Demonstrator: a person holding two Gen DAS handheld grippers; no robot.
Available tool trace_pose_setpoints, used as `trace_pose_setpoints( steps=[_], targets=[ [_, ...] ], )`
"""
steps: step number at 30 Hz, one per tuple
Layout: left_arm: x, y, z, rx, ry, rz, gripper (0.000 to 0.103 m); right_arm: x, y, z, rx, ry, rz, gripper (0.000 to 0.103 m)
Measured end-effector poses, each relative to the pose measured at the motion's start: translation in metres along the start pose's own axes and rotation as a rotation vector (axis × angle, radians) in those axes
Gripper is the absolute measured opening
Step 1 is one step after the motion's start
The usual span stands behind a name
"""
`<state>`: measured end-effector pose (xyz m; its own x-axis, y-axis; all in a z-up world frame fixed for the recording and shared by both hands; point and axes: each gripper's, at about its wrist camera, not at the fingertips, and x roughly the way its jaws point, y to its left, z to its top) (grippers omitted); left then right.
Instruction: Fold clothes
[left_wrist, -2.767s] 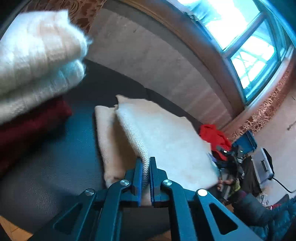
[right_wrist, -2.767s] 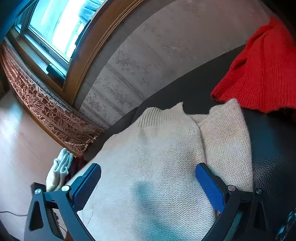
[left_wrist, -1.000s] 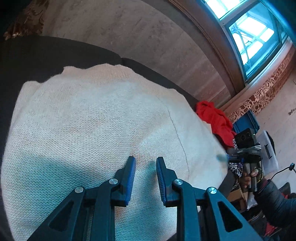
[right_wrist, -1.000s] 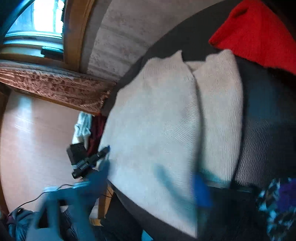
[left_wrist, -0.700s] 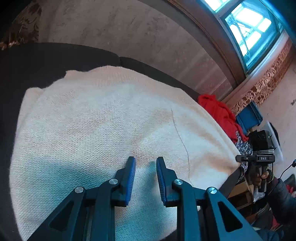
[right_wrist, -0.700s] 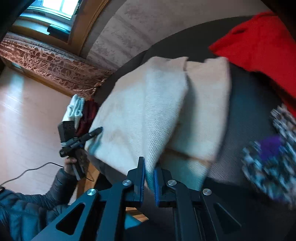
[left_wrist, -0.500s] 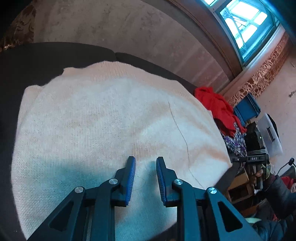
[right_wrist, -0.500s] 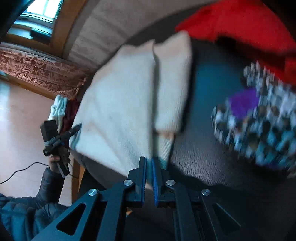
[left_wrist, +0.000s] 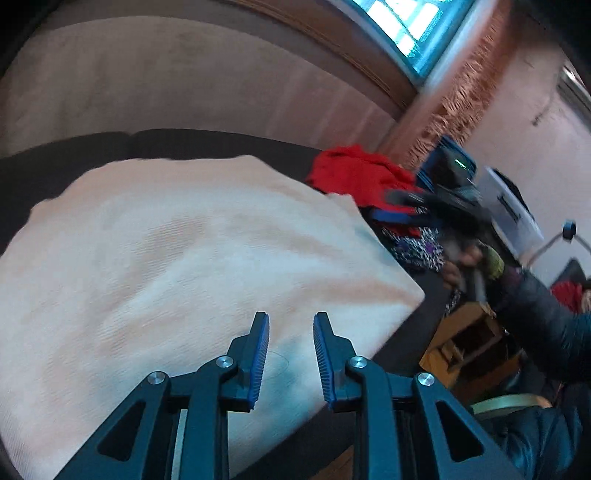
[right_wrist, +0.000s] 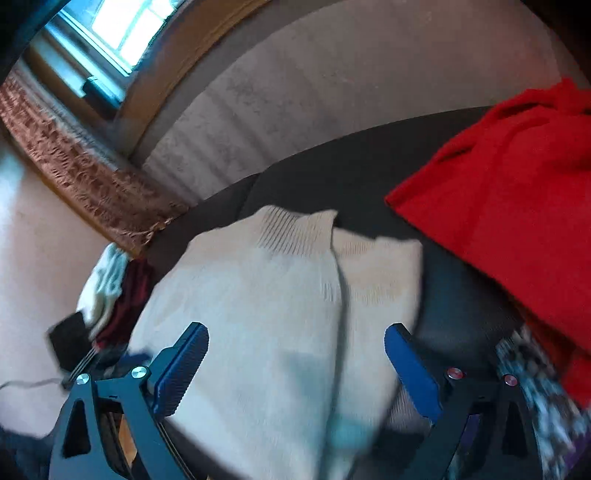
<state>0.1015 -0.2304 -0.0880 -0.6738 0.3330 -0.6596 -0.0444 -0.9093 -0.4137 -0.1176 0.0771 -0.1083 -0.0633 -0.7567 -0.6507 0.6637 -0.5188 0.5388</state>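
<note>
Cream sweater (left_wrist: 177, 251) lies folded on the dark sofa seat (right_wrist: 332, 181), and from my left wrist view it fills most of the picture, its near right corner reaching the front edge of the seat. My left hand-held gripper (left_wrist: 290, 354) hovers over the sweater's near edge with its blue pads a small gap apart and nothing pinched between them; I cannot tell whether the tips touch the knit.

From the right wrist view I see the same sweater (right_wrist: 266, 314) with its ribbed collar pointing toward the sofa back, one folded layer lying over another so that a narrower strip shows along its right side. My right hand-held gripper (right_wrist: 296, 363) is spread wide, one finger over the sweater's left part, the other at its right edge, gripping nothing.

A red garment (right_wrist: 517, 206) lies on the seat to the right of the sweater, apart from it. A patterned black-and-white cloth (right_wrist: 535, 398) sits below the red one at the picture's edge, blurred. To the left of the sweater, near the sofa's end, I make out a white knit (right_wrist: 105, 284) stacked on a dark red garment (right_wrist: 127, 302). In the left view I see a dark padded sleeve (left_wrist: 546, 332) holding the other gripper, blurred.
</note>
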Motion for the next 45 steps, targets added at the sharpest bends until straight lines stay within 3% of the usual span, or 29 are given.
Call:
trace_pose_setpoints(
  steps=[5,6,8,9,10,12,18,21,23,24,26,28,31,36,38,40,41,43,45],
  targets=[
    [0.025,-0.01,-0.002,0.028,0.042,-0.017,0.027,0.046,-0.004,0.008,0.083,0.046,-0.03,0.097],
    [0.03,-0.009,-0.003,0.023,0.053,-0.016,0.028,0.046,-0.002,0.007,0.068,0.047,-0.047,0.088],
    [0.042,-0.005,-0.012,-0.003,0.09,-0.026,0.027,0.046,0.004,0.006,0.046,0.072,-0.062,0.027],
    [0.041,-0.005,-0.016,-0.023,0.089,-0.061,0.028,0.046,0.007,0.006,0.035,0.088,-0.071,0.011],
    [0.04,-0.005,-0.021,-0.042,0.089,-0.095,0.028,0.046,0.008,0.005,0.01,0.093,-0.11,0.01],
    [0.039,-0.004,-0.03,-0.081,0.088,-0.164,0.027,0.045,0.01,0.003,-0.038,0.104,-0.188,0.01],
    [0.026,-0.003,-0.053,-0.139,0.076,-0.206,0.021,0.044,0.015,-0.005,-0.174,0.128,-0.407,0.008],
    [0.017,-0.004,-0.05,-0.144,0.077,-0.193,0.023,0.03,0.007,-0.006,-0.122,0.069,-0.369,0.009],
    [0.004,-0.003,-0.039,-0.117,0.032,-0.183,0.026,0.021,0.009,-0.003,-0.098,0.043,-0.38,0.026],
    [-0.004,0.0,-0.033,-0.105,0.003,-0.16,0.027,0.016,0.014,-0.001,-0.102,0.021,-0.391,0.033],
    [-0.017,0.011,-0.018,-0.092,-0.063,-0.066,0.027,0.006,0.032,0.003,-0.121,-0.034,-0.373,0.035],
    [-0.025,0.032,0.001,-0.13,-0.134,0.008,0.028,0.005,0.057,0.007,-0.154,-0.069,-0.304,0.055],
    [-0.031,0.052,0.025,-0.14,-0.199,0.121,0.03,0.023,0.081,0.011,-0.198,-0.07,-0.263,0.062],
    [-0.018,0.082,0.053,-0.107,-0.189,0.191,0.031,0.06,0.082,0.014,-0.206,-0.047,-0.277,0.062],
    [-0.002,0.093,0.057,-0.108,-0.169,0.248,0.031,0.074,0.082,0.016,-0.209,-0.037,-0.282,0.063],
    [0.014,0.112,0.049,-0.154,-0.135,0.373,0.031,0.089,0.083,0.017,-0.212,-0.028,-0.288,0.067],
    [0.019,0.12,0.045,-0.182,-0.115,0.387,0.031,0.096,0.083,0.018,-0.214,-0.023,-0.291,0.068],
    [0.008,0.138,0.034,-0.293,-0.183,0.317,0.031,0.111,0.084,0.019,-0.217,-0.014,-0.296,0.077],
    [0.004,0.147,0.028,-0.34,-0.212,0.326,0.025,0.125,0.084,0.02,-0.22,-0.004,-0.302,0.081]
  ],
)
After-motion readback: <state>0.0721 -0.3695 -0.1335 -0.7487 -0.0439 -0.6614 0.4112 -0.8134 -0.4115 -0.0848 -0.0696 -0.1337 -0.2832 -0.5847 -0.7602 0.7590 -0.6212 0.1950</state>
